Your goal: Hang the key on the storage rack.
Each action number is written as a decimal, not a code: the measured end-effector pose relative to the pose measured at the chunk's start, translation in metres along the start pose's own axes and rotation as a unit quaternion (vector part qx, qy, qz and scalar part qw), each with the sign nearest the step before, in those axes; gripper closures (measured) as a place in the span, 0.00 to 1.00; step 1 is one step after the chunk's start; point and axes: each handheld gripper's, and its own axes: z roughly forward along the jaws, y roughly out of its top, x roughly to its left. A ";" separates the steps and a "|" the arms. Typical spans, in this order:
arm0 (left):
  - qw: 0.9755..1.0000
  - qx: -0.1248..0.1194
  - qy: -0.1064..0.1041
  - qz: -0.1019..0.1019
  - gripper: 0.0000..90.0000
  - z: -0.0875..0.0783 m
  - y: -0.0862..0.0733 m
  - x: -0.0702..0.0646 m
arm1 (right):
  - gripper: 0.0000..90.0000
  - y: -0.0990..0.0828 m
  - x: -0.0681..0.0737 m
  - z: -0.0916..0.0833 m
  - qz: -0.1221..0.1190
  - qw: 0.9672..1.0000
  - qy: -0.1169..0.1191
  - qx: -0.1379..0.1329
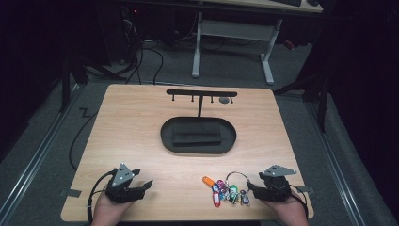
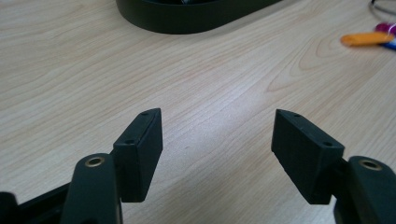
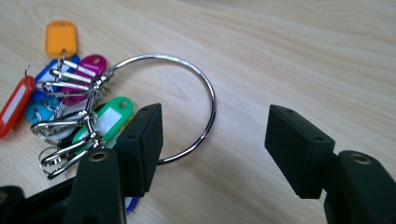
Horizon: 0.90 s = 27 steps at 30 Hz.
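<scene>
A pale wooden counter [image 1: 141, 122] is seen from above, with a hand-held gripper at each near corner. Toward the far edge stands a black T-shaped hook stand [image 1: 201, 93] rising from an oval black tray [image 1: 198, 135]; its row of small pegs suggests it is meant for hanging things, and it is well apart from both hands.

The thing being worked on is a bunch of key tags on a large metal ring [image 3: 205, 88]. It lies flat on the counter near the front edge, just beside the right gripper [image 1: 254, 187]. The ring is thin, shiny wire, much wider than the tags. Strung along one side of it, on small split rings, are flat plastic tags [image 3: 70, 93] — orange, red, blue, magenta, teal and green, several with white label windows. They are fanned out in a loose heap away from the gripper, so the bare arc of the ring is left facing it, probably as the easiest part to catch.

The right gripper [image 3: 212, 135] is held low over the counter with its jaws well apart and nothing pinched; one jaw overlaps the bare arc of the ring, the other stands over bare wood. No contact with the ring can be made out.

The left gripper [image 2: 217, 135] is parked over empty wood at the other corner, jaws wide and holding nothing — seemingly kept out of the way.
</scene>
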 end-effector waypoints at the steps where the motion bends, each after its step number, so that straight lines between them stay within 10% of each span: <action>1: 1.000 0.000 -0.001 0.001 0.38 0.000 0.000 -0.001 | 0.42 0.001 0.001 0.001 -0.002 1.000 0.000 0.010; 17: 1.000 0.013 -0.013 0.022 0.38 0.000 -0.005 0.000 | 0.47 0.041 0.011 -0.002 -0.028 0.990 -0.009 0.137; 27: 0.999 0.017 -0.032 0.034 0.38 0.005 -0.007 -0.002 | 0.56 0.058 0.020 0.018 -0.029 0.975 -0.007 0.220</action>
